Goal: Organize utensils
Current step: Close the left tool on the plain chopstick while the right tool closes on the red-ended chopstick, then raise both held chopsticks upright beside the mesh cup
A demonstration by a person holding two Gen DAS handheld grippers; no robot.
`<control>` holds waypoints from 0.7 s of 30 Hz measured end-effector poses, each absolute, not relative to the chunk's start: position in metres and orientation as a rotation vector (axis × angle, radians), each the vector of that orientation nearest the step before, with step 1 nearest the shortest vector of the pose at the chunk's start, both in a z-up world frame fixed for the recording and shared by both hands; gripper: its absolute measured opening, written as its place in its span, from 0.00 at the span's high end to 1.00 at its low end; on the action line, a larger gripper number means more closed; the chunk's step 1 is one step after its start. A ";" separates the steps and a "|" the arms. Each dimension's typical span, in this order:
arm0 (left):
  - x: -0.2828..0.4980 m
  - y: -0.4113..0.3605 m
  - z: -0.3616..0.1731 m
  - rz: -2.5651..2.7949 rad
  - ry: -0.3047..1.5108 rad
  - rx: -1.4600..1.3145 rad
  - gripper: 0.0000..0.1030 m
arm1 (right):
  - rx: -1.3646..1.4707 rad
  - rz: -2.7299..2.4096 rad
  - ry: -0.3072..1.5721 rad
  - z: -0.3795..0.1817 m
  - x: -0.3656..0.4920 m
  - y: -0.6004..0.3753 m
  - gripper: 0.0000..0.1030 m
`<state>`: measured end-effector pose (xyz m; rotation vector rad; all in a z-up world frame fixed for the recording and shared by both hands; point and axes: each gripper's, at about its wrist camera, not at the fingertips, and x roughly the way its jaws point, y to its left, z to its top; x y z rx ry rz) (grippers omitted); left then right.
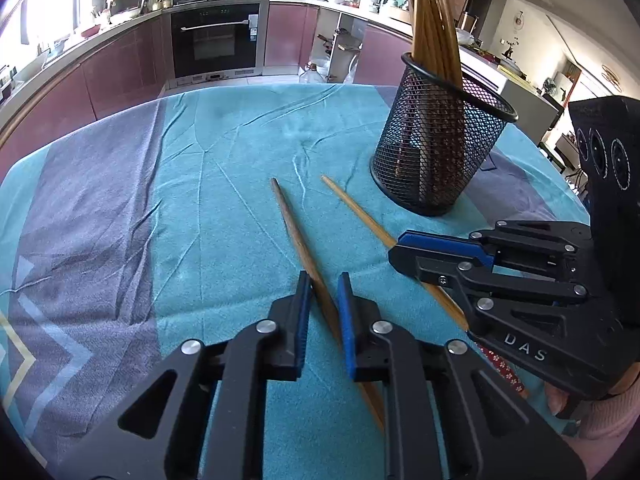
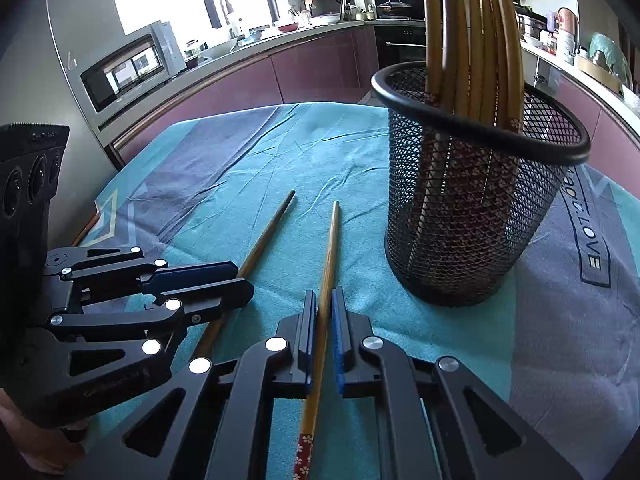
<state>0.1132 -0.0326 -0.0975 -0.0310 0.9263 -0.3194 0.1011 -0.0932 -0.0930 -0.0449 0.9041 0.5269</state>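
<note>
Starting at the left, the left gripper [image 1: 322,300] straddles the darker chopstick [image 1: 298,240], which lies flat on the teal cloth [image 1: 224,184] and runs forward out of the gap; its blue pads sit on either side of the shaft with a visible gap, so it is open around the stick, not clamped. Just to its right, the right gripper [image 2: 320,320] brackets the paler chopstick [image 2: 330,252], pads very close to the wood; whether they actually pinch it I cannot tell. Ahead and to the right of both grippers stands the black mesh holder [image 2: 472,220], already bristling with upright chopsticks [image 2: 476,32]. Both loose sticks look light, stiff and smooth, probably prone to rolling or swivelling when pinched. Gripping near mid-length, as both grippers are placed, seems sensible, since an end hold would likely let the thin taper droop. The patterned red end [image 2: 303,456] of the paler stick lies back under the right gripper.
</note>
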 end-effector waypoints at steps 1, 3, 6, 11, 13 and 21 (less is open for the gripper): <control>0.114 -0.033 -0.098 -0.318 0.926 -0.034 0.87 | -0.042 0.527 0.904 -0.093 0.101 -0.094 0.94; 0.114 -0.033 -0.098 -0.315 0.925 -0.038 0.88 | -0.032 0.529 0.906 -0.093 0.102 -0.093 0.95; 0.115 -0.033 -0.099 -0.312 0.924 -0.045 0.89 | -0.019 0.534 0.906 -0.093 0.101 -0.095 0.95; 0.114 -0.031 -0.099 -0.315 0.925 -0.060 0.90 | 0.000 0.538 0.903 -0.090 0.099 -0.100 0.95; 0.114 -0.031 -0.099 -0.317 0.925 -0.063 0.90 | 0.013 0.544 0.898 -0.088 0.098 -0.103 0.95; 0.109 -0.026 -0.093 -0.322 0.911 -0.074 0.91 | 0.057 0.573 0.873 -0.080 0.091 -0.110 0.95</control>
